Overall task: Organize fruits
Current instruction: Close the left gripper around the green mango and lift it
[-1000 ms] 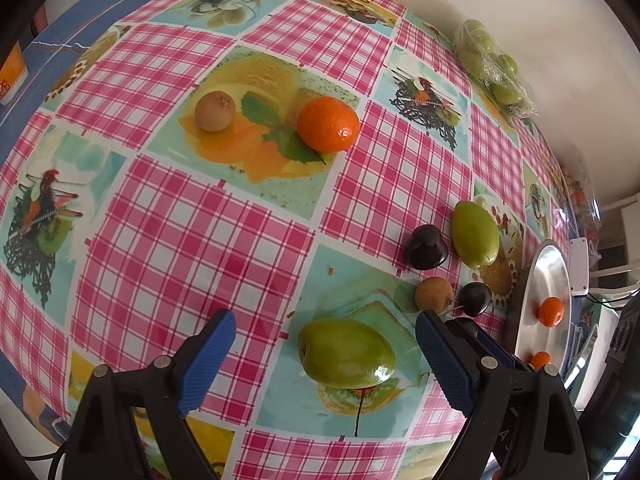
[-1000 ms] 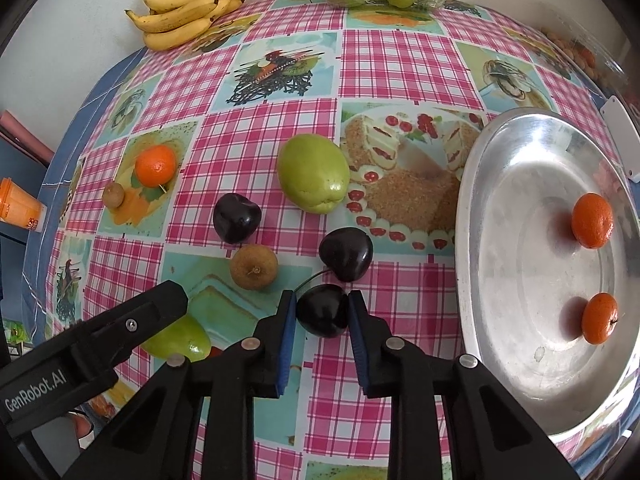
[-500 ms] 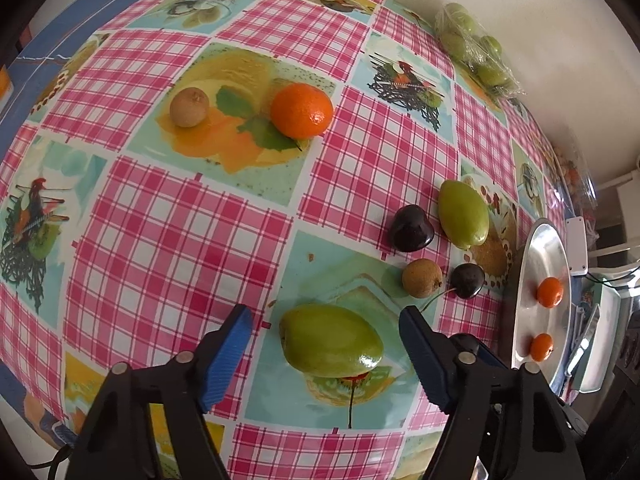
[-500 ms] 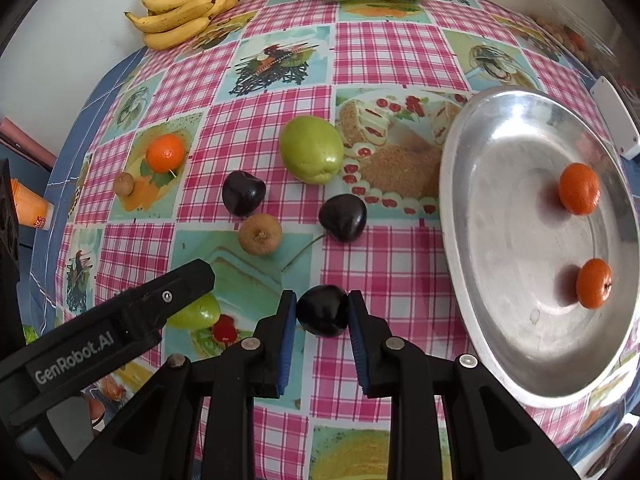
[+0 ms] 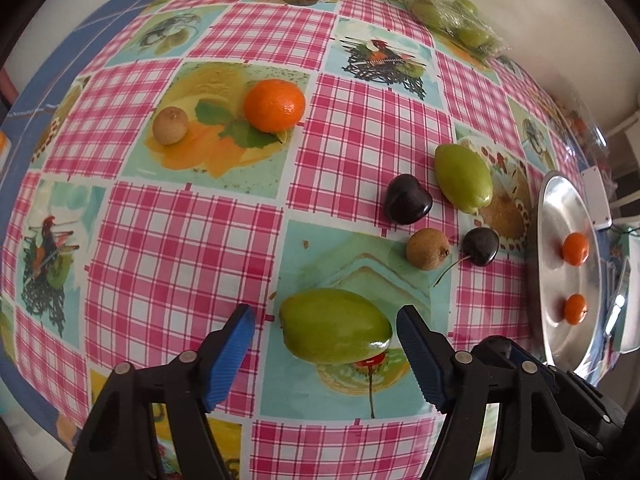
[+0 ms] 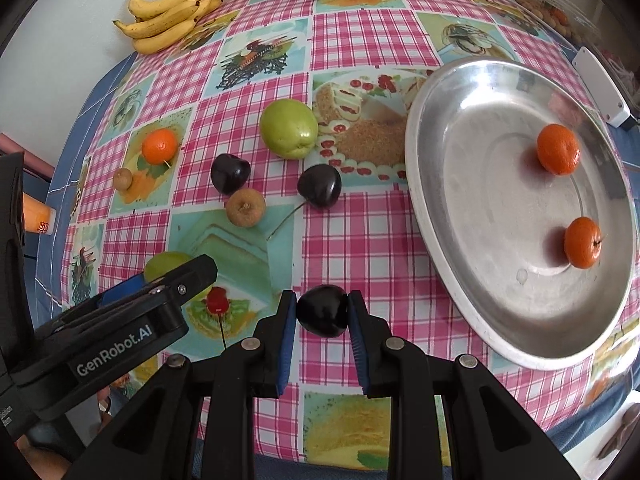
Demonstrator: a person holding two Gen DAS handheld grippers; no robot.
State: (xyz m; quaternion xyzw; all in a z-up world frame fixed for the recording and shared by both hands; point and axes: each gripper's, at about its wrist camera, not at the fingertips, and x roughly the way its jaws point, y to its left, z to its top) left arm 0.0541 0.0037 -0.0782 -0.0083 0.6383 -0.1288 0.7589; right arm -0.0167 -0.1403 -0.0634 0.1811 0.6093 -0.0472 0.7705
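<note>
The right gripper [image 6: 322, 317] is pinching a dark cherry [image 6: 322, 316] between both pads, just beside the metal tray's [image 6: 416, 184] near rim. The left gripper [image 5: 326, 330] is sitting wide around a green fruit [image 5: 335, 326] on the tablecloth [image 5: 180, 248], pads not touching it.

Tray [image 6: 448, 184]: oval, shiny metal, held 2 mandarins [image 6: 558, 149], well apart. Dark cherry [image 6: 322, 316] was clamped betw. blue pads, just off tray's near rim. On checked cloth: green mango [image 5: 335, 326] on its side, pads either side, not touching. 2nd mango [image 5: 463, 178] near tray w/ 2 dark cherries [image 5: 407, 199], one stemmed, brown kiwi-like fruit [image 5: 427, 249] betw. them. Further off: mandarin [image 5: 274, 106], small brown fruit [image 5: 170, 125] beside it. Bananas [image 6: 170, 14] at far edge.
</note>
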